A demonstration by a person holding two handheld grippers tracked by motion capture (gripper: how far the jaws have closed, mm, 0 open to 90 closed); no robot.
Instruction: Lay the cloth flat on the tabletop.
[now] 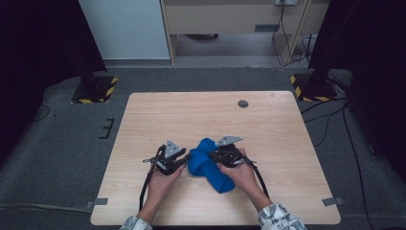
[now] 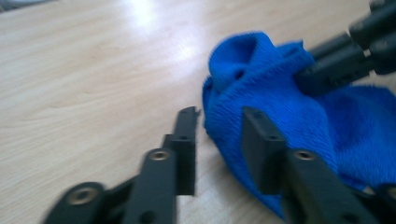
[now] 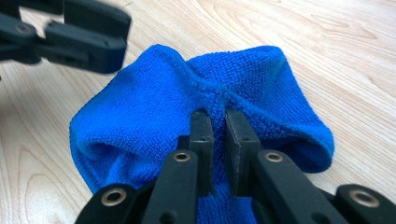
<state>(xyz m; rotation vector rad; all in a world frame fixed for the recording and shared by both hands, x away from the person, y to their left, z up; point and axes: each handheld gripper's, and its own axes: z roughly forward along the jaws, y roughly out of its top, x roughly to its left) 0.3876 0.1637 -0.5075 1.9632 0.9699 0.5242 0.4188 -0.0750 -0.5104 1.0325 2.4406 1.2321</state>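
Blue terry cloth point(image 1: 208, 163) lies bunched near the front middle of the wooden table point(image 1: 268, 124), between my two hands. On the left, my left gripper point(image 2: 219, 123) is open, its jaws a fair gap apart; one black pad point(image 2: 187, 140) stands over bare wood just beside the cloth's edge, while the other sits against the heap's near side, with no fabric caught between them. In the high view that gripper point(image 1: 184, 160) meets the cloth's left edge. To the right, my right gripper point(image 3: 218, 122) has its jaws drawn nearly together, pinching a raised ridge of the cloth at its seamed hem, with the fabric puckered around the tips. From above, that gripper point(image 1: 214, 154) presses into the cloth's right side, and my right hand point(image 1: 242, 173) rests behind it.
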